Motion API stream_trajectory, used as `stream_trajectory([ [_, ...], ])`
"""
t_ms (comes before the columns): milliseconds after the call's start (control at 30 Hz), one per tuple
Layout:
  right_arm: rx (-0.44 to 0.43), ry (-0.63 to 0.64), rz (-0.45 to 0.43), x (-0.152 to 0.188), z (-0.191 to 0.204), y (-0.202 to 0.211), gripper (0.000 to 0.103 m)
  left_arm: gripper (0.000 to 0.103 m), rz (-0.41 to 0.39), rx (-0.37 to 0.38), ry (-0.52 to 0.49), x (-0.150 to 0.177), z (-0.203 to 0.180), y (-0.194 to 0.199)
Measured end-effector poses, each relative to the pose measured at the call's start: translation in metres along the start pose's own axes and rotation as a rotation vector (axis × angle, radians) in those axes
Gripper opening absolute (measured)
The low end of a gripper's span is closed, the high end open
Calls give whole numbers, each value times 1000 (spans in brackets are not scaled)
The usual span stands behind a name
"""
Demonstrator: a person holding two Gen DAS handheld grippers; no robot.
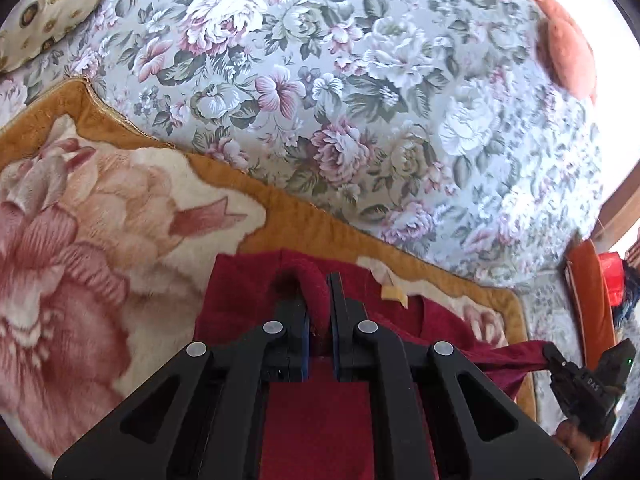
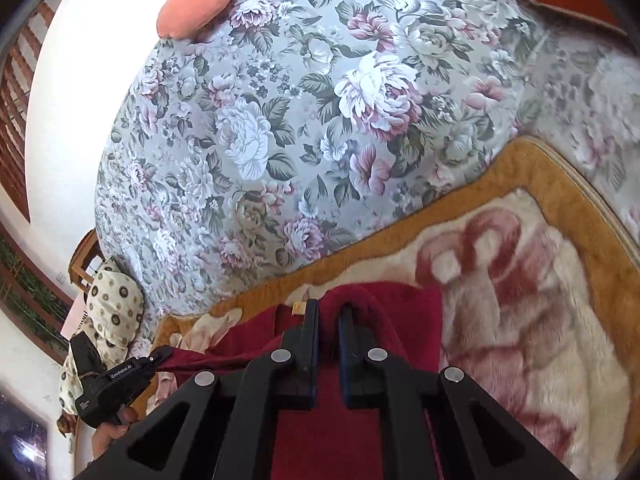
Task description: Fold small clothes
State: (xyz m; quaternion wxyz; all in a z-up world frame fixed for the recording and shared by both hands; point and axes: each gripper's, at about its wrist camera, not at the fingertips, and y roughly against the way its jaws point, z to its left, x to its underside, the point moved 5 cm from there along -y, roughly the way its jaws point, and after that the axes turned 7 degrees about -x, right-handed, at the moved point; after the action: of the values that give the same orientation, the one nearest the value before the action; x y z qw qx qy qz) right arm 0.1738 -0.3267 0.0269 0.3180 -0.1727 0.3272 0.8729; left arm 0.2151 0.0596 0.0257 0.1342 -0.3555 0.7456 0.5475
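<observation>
- Currently my left gripper (image 1: 318,304) is closed down on a bunched fold of the red garment (image 1: 312,420); jaws nearly together, cloth filling the gap.
- My right gripper (image 2: 329,332) does the same on the garment's other shoulder, pinching a rolled edge between its pads.
- Two grips on opposite ends look meant to keep the top edge taut, so the cloth hangs straight and can be laid flat for a fold.
- From the left wrist view, a strip of the garment runs tight to the right gripper, which fits that judgement.
- Garment sits over the near part of the fleece blanket (image 1: 100,208), label (image 1: 394,294) facing up near the collar.
- Floral bedspread (image 1: 360,100) lies beyond the blanket; orange cushion (image 1: 564,48) at its far edge, patterned pillow (image 1: 52,4) past the blanket's far corner.
</observation>
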Motion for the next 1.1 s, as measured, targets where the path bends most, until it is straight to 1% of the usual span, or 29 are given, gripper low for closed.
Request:
stream_trajectory([
  [100,18,-2,19,-10,-8,-20,7,6,6,-19,-13,-7,0,-19],
  [233,54,-8,43,-10,-24,-43,7,7,46,-88,-67,-6,0,-56],
  [267,67,-7,49,-9,-29,-49,7,10,58,-108,-92,-5,-1,-65],
  [300,72,-11,55,-7,-34,-56,8,11,74,-125,-118,-3,-2,-75],
  [367,76,-29,74,-2,-45,-68,8,11,88,-132,-127,-1,0,-84],
  [400,88,-39,76,-1,-49,-71,8,11,102,-122,-113,-1,2,-87],
  [433,81,-60,72,0,-53,-73,9,12,120,-104,-93,-2,4,-88],
  [533,12,-105,59,-2,-55,-68,12,23,157,-20,-38,-8,8,-84],
  [567,-14,-111,62,-3,-53,-66,13,30,171,14,-11,-11,10,-81],
  [633,-68,-125,69,-6,-50,-60,14,46,187,60,31,-18,12,-73],
  [667,-90,-131,66,-9,-49,-56,14,62,173,56,42,-23,14,-66],
  [700,-102,-134,64,-10,-46,-53,15,69,139,42,48,-29,17,-57],
  [800,-116,-114,47,-17,-38,-36,16,69,59,39,57,-45,22,-31],
  [867,-96,-93,28,-21,-35,-25,16,69,5,39,36,-47,18,-14],
  [933,-64,-65,13,-22,-34,-14,17,69,-17,45,-11,-43,8,-8],
  [967,-30,-46,10,-21,-34,-11,17,69,-17,43,-49,-38,-1,-9],
  [1033,55,8,27,-18,-34,-10,17,69,-15,15,-120,-28,-17,-15],
  [1100,176,101,67,-12,-31,-16,17,69,-28,-52,-209,-17,-35,-29],
])
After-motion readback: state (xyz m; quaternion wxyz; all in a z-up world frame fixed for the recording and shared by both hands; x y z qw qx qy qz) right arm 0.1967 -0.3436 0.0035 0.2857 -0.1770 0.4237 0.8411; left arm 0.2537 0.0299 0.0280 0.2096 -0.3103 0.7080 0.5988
